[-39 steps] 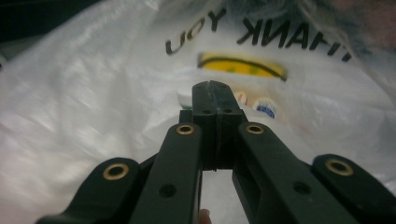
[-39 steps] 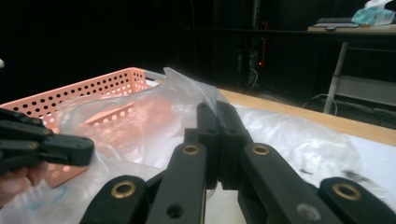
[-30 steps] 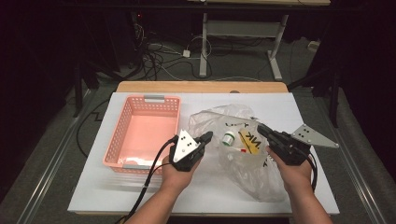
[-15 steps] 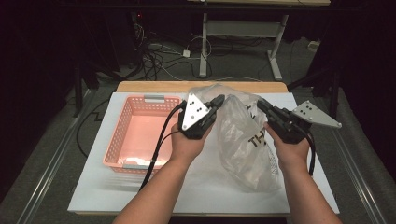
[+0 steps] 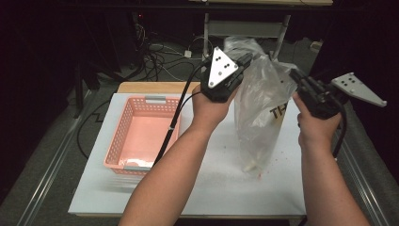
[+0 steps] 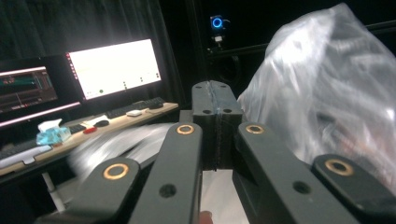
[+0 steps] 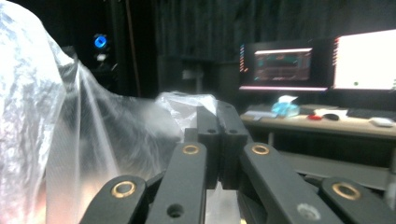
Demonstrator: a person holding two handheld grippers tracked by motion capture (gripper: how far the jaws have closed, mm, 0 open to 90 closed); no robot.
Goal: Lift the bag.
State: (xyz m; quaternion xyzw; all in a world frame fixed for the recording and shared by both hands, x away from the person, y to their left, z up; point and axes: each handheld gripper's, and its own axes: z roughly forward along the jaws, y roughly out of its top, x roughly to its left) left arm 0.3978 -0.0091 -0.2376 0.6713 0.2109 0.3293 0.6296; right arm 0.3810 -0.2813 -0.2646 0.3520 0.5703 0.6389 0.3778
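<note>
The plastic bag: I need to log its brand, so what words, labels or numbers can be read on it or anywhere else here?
"TH": dark letters on the clear plastic bag in the high view; the print runs on into folds and cannot be read.
Monitor screens behind, in the left gripper view: text too small and blurred to read.
Pink basket: no lettering seen.
</note>
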